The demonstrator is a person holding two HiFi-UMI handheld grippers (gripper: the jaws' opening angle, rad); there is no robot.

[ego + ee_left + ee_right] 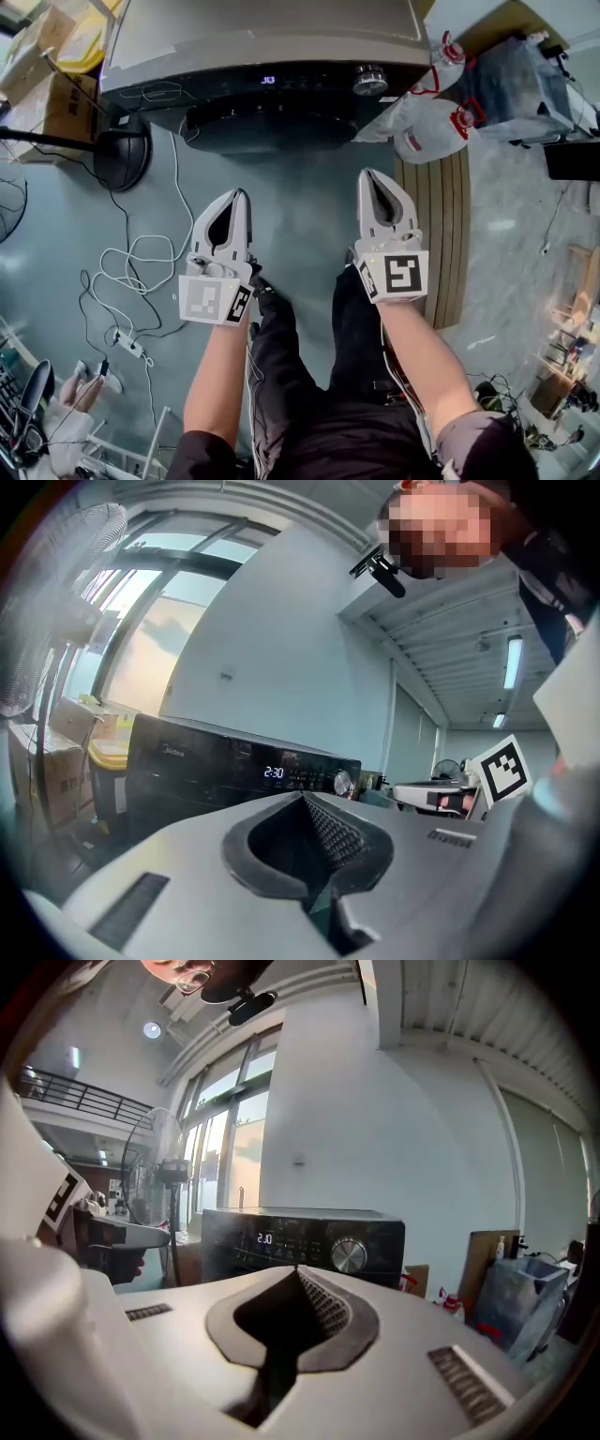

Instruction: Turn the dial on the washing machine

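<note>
The washing machine point(262, 37) stands ahead of me, its dark control panel facing me with a lit display point(268, 80). The round silver dial point(370, 80) sits at the panel's right end, and it also shows as the dial point(349, 1254) in the right gripper view and the dial point(343, 782) in the left gripper view. My right gripper point(368, 174) hangs in the air short of the dial, shut with nothing in it. My left gripper point(241, 194) floats beside it, lower left of the panel, also shut and empty. Neither touches the machine.
Clear plastic bags with red-capped bottles point(427, 127) lie right of the machine on a slatted wooden board point(445, 234). A black fan base point(122, 155) and white cables point(141, 262) sit on the floor at left, with cardboard boxes point(56, 66) behind.
</note>
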